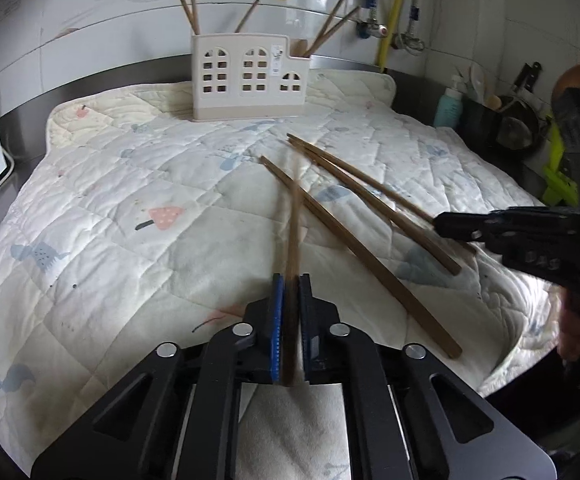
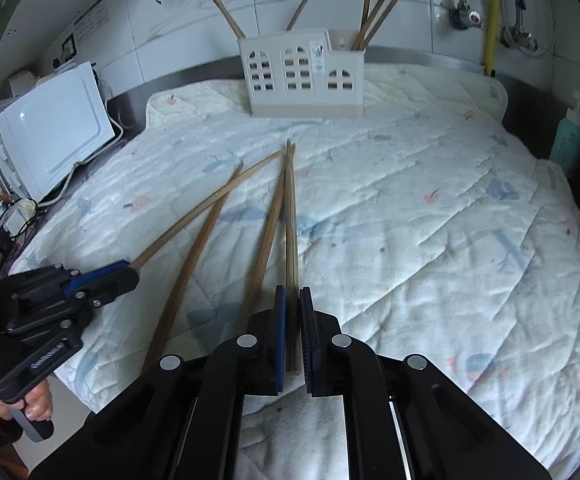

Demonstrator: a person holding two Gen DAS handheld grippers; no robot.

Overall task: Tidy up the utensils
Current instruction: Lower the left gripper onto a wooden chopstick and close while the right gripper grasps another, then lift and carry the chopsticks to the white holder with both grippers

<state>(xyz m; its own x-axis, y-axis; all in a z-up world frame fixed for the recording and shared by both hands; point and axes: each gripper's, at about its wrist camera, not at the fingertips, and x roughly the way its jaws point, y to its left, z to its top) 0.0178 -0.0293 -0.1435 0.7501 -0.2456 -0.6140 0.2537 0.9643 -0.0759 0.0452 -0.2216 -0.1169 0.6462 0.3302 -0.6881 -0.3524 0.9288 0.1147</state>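
Observation:
A cream house-shaped utensil holder point(image 1: 248, 76) stands at the back of the quilted mat and has several brown chopsticks in it; it also shows in the right wrist view point(image 2: 304, 76). My left gripper point(image 1: 292, 280) is shut on one chopstick point(image 1: 293, 224), which points forward. My right gripper point(image 2: 293, 292) is shut on one chopstick point(image 2: 290, 216); in the left wrist view the right gripper point(image 1: 440, 224) sits at the right, on that chopstick. Two loose chopsticks lie on the mat: one point(image 2: 266, 232) just left of my right gripper, one point(image 2: 194, 252) further left.
A white quilted mat point(image 2: 430, 208) covers the counter. A white appliance point(image 2: 54, 128) with cables stands at the left edge. A teal bottle point(image 1: 448, 106), pans and pipes are at the back right. The tiled wall is close behind the holder.

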